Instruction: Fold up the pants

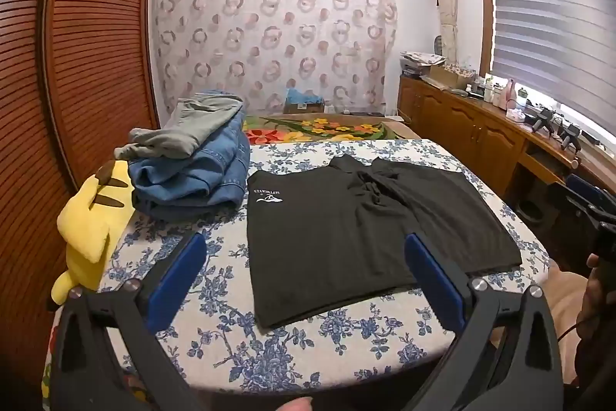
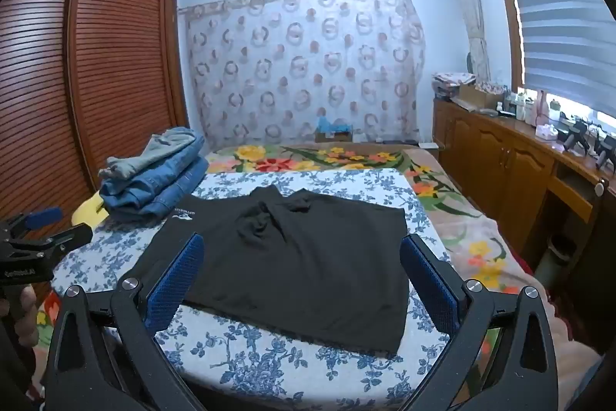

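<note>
Black pants (image 1: pixel 346 226) lie spread flat on the blue-flowered bedspread (image 1: pixel 308 341), with a small white logo near their left edge and bunched cloth at the middle top. They also show in the right wrist view (image 2: pixel 300 272). My left gripper (image 1: pixel 304 272) is open and empty, held above the near edge of the pants. My right gripper (image 2: pixel 300 272) is open and empty above the pants' near half. The left gripper shows at the left edge of the right wrist view (image 2: pixel 42 234); the right gripper shows at the right edge of the left wrist view (image 1: pixel 593 214).
A stack of folded jeans (image 1: pixel 192 180) with a grey garment (image 1: pixel 184 130) on top sits at the bed's left. A yellow plush toy (image 1: pixel 88 222) lies beside it. A louvred wooden wardrobe (image 1: pixel 77 45) stands left, wooden cabinets (image 1: pixel 481 130) right, and a floral blanket (image 2: pixel 442 195) covers the bed behind.
</note>
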Available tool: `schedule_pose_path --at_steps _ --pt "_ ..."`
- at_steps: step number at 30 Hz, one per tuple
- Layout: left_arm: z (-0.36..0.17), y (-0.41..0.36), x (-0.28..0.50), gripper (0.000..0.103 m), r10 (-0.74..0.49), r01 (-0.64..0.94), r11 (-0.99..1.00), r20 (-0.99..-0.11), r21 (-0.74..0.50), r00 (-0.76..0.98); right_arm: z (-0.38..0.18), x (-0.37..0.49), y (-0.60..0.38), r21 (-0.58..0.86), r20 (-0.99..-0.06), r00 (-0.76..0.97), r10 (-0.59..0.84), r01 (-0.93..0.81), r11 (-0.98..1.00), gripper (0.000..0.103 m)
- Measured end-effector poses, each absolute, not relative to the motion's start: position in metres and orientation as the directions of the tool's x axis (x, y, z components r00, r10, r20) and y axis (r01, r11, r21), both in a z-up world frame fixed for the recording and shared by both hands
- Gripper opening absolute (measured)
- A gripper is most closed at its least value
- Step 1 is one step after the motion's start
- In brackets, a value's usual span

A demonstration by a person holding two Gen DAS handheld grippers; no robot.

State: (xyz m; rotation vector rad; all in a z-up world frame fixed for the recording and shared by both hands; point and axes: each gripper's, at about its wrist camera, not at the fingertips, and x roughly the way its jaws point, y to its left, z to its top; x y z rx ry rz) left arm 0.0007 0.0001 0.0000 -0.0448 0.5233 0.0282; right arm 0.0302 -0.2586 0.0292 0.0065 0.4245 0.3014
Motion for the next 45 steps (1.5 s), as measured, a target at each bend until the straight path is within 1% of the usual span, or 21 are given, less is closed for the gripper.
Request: schedule_pose_path --at_steps 8,9,28,45 --pt "0.0010 -0.0023 -0.0020 0.103 0.016 -0.036 0.999 -0.486 -0.031 0.874 0.0289 0.0294 -0.2582 0.066 -0.399 0.870 0.290 -0.288 0.955 0.103" --pt "0.0000 -0.0001 0.0004 0.103 0.010 -0.034 0.999 -0.495 -0.038 0.869 0.0290 0.0292 -0.2579 0.067 -0.398 0.871 0.290 -0.287 0.955 0.103" --pt "-0.0071 0.0027 -0.0003 0.103 0.010 -0.034 0.999 -0.491 -0.040 0.871 0.0284 0.0285 -0.2572 0.063 -0.398 0.871 0.288 -0.288 0.956 0.103" --pt "-0.0034 -0.0001 -0.0025 0.103 0.011 -0.034 0.999 -0.485 -0.039 0.875 0.0294 0.0263 -0.2568 0.062 -0.398 0.871 0.289 -0.288 0.956 0.103"
